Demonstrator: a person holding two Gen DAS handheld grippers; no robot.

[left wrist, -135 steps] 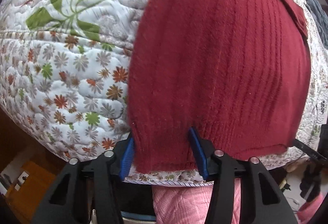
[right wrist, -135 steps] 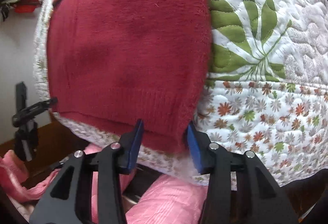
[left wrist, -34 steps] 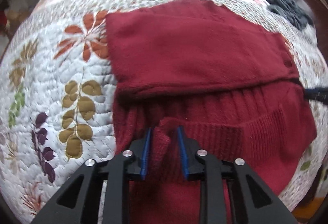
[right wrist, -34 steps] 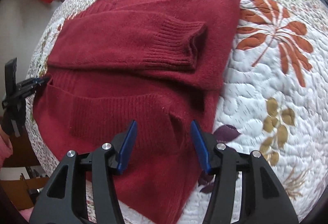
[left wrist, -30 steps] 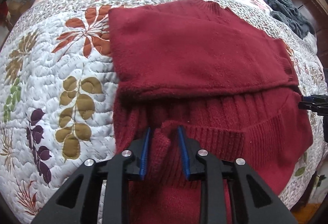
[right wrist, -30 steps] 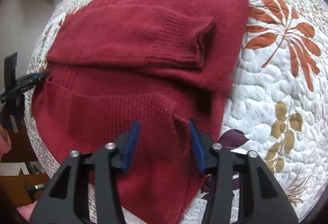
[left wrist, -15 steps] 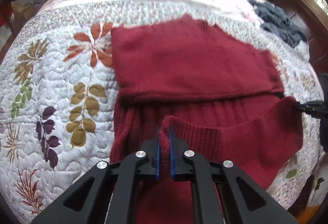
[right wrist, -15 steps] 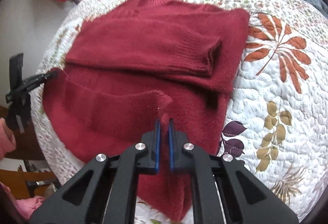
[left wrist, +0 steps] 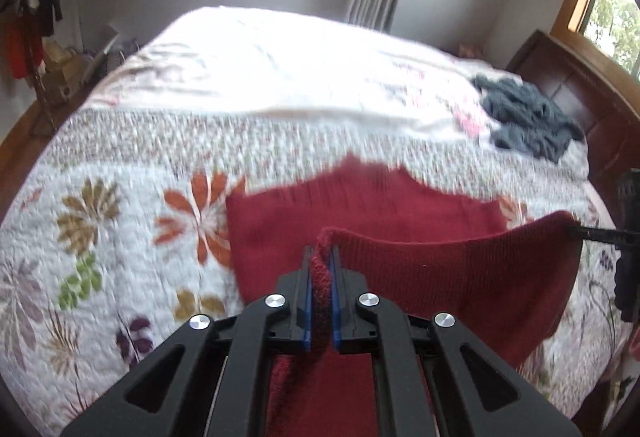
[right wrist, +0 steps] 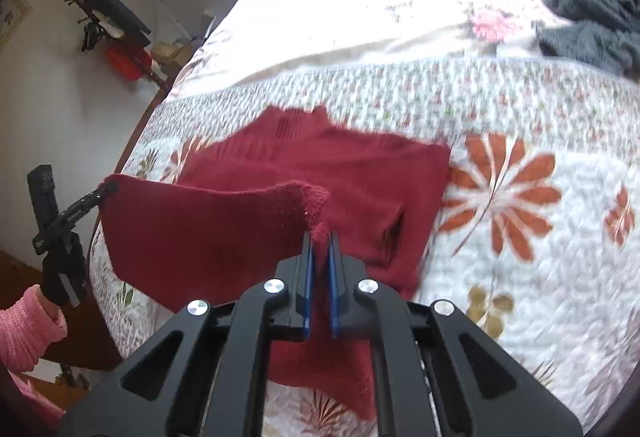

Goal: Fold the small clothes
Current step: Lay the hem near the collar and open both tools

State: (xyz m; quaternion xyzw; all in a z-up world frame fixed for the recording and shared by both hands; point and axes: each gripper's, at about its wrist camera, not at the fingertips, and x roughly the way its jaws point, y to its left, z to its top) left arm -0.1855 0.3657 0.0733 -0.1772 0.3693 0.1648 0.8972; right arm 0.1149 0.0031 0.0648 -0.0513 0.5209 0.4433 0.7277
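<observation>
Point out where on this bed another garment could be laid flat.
Free: the flowered quilt right of the red sweater, and the pale stretch beyond its collar. Crowded: the far right corner, under the grey clothes, and the sweater's own patch, where both grippers lift its hem.

Sweater (left wrist: 420, 277): dark red, ribbed knit. Quilt (left wrist: 120, 205): white, orange, green and purple flower print. Heap of clothes (left wrist: 528, 121): grey-blue. Sleeve (right wrist: 24, 329): pink.

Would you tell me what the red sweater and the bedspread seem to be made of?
Sweater: soft knit, probably wool or acrylic; ribbed hem, fuzzy matte surface. Bedspread: quilted woven cloth, likely cotton; stitched puckered lines over a printed floral pattern, matte.
</observation>
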